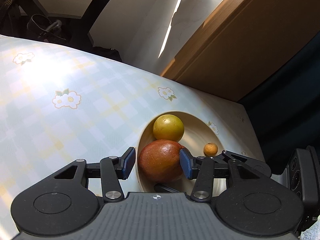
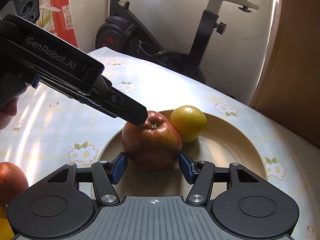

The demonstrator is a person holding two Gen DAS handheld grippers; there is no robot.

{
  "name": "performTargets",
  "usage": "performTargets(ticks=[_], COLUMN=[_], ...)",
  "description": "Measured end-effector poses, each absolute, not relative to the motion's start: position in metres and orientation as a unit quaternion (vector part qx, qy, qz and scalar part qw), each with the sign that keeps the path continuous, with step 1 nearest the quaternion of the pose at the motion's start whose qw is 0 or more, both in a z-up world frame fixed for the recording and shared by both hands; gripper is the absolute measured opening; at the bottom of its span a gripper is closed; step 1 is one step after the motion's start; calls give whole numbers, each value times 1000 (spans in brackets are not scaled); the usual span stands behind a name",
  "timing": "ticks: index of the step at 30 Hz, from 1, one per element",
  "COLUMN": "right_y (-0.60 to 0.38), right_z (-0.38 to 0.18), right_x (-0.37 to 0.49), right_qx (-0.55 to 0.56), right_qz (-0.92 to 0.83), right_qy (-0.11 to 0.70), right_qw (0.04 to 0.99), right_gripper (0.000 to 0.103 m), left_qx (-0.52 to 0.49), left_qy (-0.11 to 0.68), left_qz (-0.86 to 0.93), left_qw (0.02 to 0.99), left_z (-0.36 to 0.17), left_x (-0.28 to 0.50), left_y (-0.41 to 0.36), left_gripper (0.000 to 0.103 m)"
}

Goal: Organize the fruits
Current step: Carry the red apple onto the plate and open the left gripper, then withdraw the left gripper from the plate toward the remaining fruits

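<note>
A red apple [image 1: 160,160] [image 2: 153,143] sits in a cream plate [image 1: 200,138] [image 2: 230,146] beside a yellow-green fruit [image 1: 168,127] [image 2: 188,123] and a small orange fruit [image 1: 210,149]. My left gripper [image 1: 157,163] is open, its blue pads either side of the apple, above it; its finger [image 2: 132,110] reaches the apple's top in the right wrist view. My right gripper [image 2: 153,167] is open, its pads [image 2: 120,168] flanking the apple's near side. Another red fruit [image 2: 11,180] lies on the table at the far left.
The table has a pale checked cloth with flowers [image 1: 66,100] [image 2: 60,110]. An exercise bike [image 2: 160,40] stands behind it by the wall. A wooden panel [image 1: 250,50] rises at the right. A yellow fruit [image 2: 4,226] peeks in at the lower left edge.
</note>
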State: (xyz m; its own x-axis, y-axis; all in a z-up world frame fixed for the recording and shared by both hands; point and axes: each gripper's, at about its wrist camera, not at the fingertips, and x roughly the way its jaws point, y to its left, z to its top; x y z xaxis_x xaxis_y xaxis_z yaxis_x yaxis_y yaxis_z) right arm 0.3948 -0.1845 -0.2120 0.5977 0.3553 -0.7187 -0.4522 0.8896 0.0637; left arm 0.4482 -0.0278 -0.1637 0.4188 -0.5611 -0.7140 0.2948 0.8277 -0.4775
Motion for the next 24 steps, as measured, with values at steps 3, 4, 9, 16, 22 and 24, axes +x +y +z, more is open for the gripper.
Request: performTargets(ticks=[3, 4, 9, 16, 22, 24], right_y=[-186, -187, -187, -199, -211, -214], right_z=[-213, -213, -212, -198, -176, -169], right_x=[402, 403, 404, 390, 366, 355], right_qx=[-58, -59, -58, -34, -24, -18], right_qz=[215, 209, 191, 180, 177, 178], right_qy=[389, 387, 388, 368, 341, 332], right_qw=[894, 896, 900, 912, 923, 926], right_gripper=[53, 53, 53, 58, 58, 58], left_qx=[-140, -139, -130, -113, -95, -84], left_qy=[464, 462, 454, 442, 432, 427], left_qz=[-257, -256, -246, -236, -223, -215], left_qw=[836, 837, 847, 858, 869, 874], left_z=[-163, -162, -156, -141, -119, -117], left_x=[442, 441, 435, 424, 405, 399], left_y=[-22, -21, -18, -16, -1, 4], left_gripper=[50, 50, 51, 52, 53, 53])
